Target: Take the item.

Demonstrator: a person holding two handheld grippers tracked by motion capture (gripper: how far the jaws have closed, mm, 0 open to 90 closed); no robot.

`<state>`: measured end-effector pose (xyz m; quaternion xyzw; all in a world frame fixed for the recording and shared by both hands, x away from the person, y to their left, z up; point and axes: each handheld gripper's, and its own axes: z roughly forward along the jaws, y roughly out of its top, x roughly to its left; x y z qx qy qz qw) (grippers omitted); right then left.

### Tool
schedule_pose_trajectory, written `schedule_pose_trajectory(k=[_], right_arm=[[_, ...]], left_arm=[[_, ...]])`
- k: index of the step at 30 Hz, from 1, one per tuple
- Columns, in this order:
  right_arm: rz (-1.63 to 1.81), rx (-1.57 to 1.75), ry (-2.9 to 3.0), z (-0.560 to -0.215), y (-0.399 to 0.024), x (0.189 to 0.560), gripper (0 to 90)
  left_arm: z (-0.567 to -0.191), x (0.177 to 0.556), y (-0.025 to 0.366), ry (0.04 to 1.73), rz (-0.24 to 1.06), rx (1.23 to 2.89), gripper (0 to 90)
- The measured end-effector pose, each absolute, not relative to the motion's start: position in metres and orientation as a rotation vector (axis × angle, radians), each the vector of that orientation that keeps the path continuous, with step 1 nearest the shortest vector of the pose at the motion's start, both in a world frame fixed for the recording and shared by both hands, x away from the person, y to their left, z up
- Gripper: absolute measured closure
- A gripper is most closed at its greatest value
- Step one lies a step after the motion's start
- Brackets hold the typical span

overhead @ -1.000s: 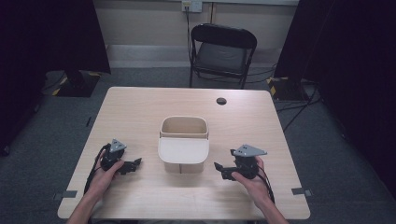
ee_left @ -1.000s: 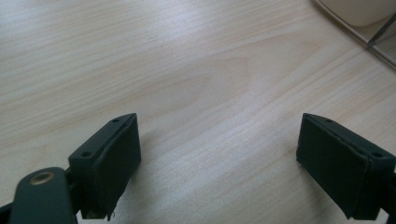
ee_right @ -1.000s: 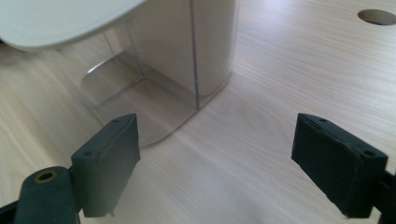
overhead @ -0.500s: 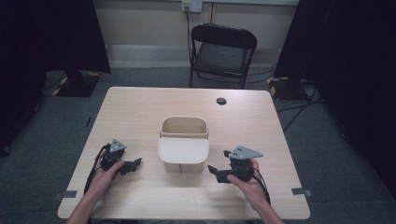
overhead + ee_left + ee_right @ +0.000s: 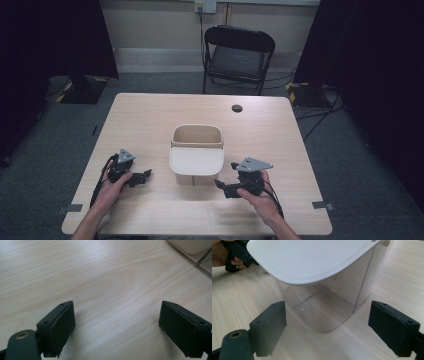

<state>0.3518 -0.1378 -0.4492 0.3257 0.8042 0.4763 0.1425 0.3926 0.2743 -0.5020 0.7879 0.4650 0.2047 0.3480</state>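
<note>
Right gripper (image 5: pixel 223 186) moved in closer to the clear box (image 5: pixel 197 155) in the middle of the counter (image 5: pixel 150 115), jaws wide, holding nothing. Left gripper (image 5: pixel 145 175) stayed put, jaws wide too. Looked ready to grab the box.

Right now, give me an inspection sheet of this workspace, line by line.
Surface: light wood table, bare around the work.
Job's things: clear container at table centre, seemingly empty; white lid hanging open toward the person.
Clutter: one small dark round spot at the far edge.
Grippers: left gripper low over bare wood, jaws open; right gripper facing the container, jaws open, apart from it.
Cables: black cable trailing from the left gripper.
Surroundings: black folding chair, dark curtains, grey floor.
</note>
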Motion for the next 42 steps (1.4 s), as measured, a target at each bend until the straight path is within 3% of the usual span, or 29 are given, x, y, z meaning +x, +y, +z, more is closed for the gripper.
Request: schedule_pose_trajectory(k=[42], right_arm=[[1.397,0.939,2.252,-0.446,-0.126,0.362,14.3]], left_arm=[[-0.502,0.393,0.274,1.204,0.529,2.044,13.0]])
